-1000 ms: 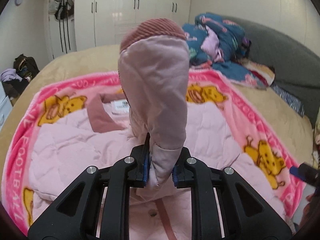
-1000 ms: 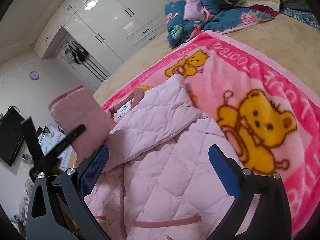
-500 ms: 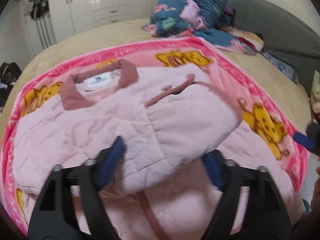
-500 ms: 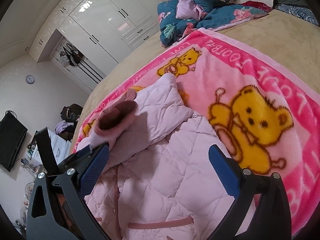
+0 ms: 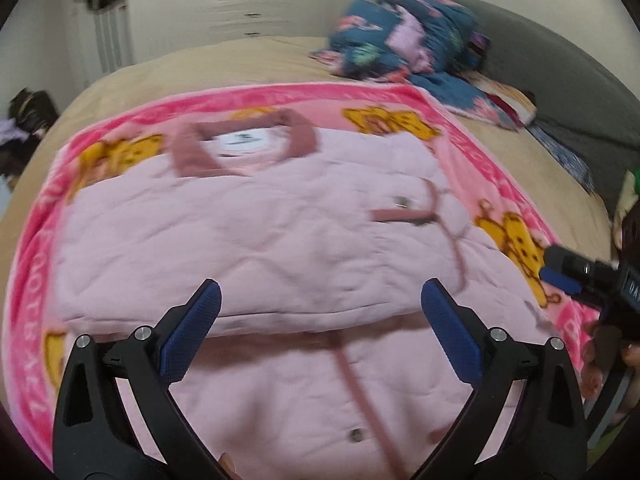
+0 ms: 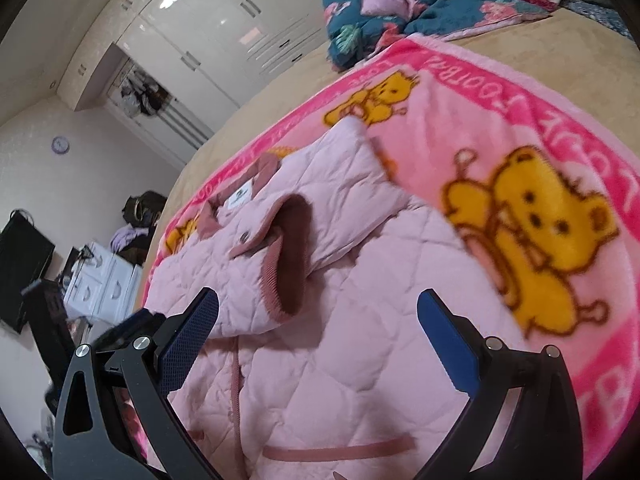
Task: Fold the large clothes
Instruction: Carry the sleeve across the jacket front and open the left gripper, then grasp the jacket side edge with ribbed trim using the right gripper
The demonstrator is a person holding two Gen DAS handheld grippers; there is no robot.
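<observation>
The pink jacket point(image 5: 256, 248) lies flat on a pink blanket point(image 6: 520, 128) printed with yellow bears; readable letters include "FOOTBALL" along its border. Its neck label point(image 6: 238, 196) is illegible. Left gripper point(image 5: 320, 328) and right gripper point(image 6: 316, 332) hover above it, jaws spread, holding nothing.

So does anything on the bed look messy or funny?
A bit. The pink jacket has one sleeve folded across its front, but the cuff gapes open and puffs up instead of lying flat. Behind it, blue bedding sits in a crumpled heap.

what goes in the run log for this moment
left claw open, empty | right claw open, empty | sleeve folded across pink jacket | next: unclear
</observation>
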